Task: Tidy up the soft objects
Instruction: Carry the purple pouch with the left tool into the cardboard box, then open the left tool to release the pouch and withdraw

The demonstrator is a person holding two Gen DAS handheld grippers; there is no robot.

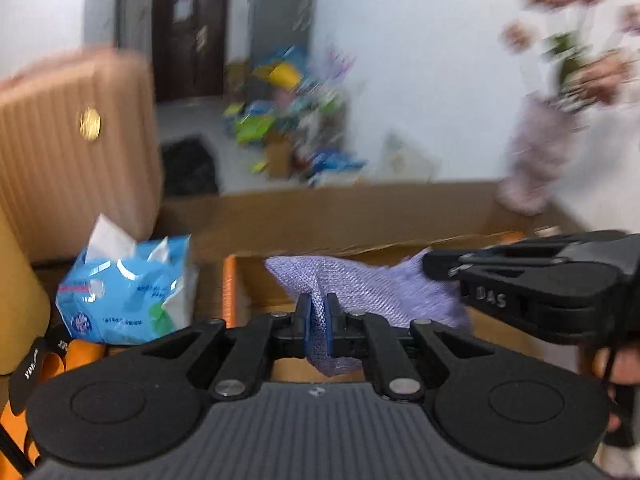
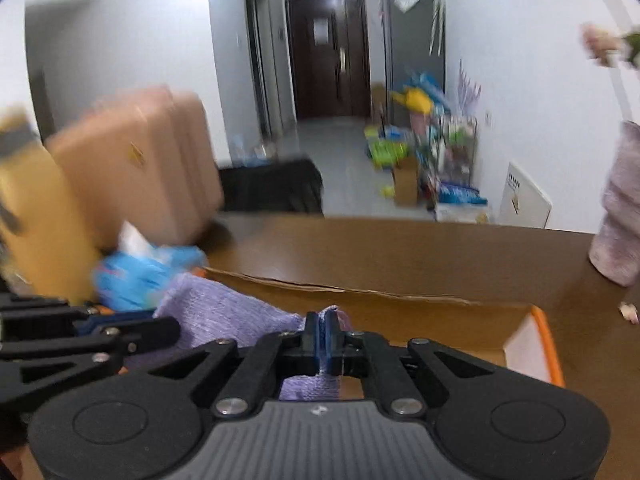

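A lilac knitted cloth [image 1: 372, 284] hangs stretched between both grippers above an open cardboard box [image 1: 496, 336] with orange edges. My left gripper [image 1: 319, 322] is shut on one bunched corner of the cloth, which pokes out above and below the blue pads. In the left wrist view the right gripper [image 1: 440, 266] reaches in from the right and pinches the other end. In the right wrist view the right gripper [image 2: 321, 340] is shut on a fold of the cloth [image 2: 224, 312], and the left gripper [image 2: 160, 330] shows at the left edge. The box [image 2: 440, 320] lies below.
A blue tissue pack [image 1: 128, 292] lies left of the box on the brown table [image 2: 400, 252]. Pink suitcases [image 2: 140, 160] and a yellow one [image 2: 36, 216] stand at the left. A fluffy lilac vase [image 2: 620, 208] with flowers stands at the right. Toys clutter the floor [image 2: 420, 152] beyond.
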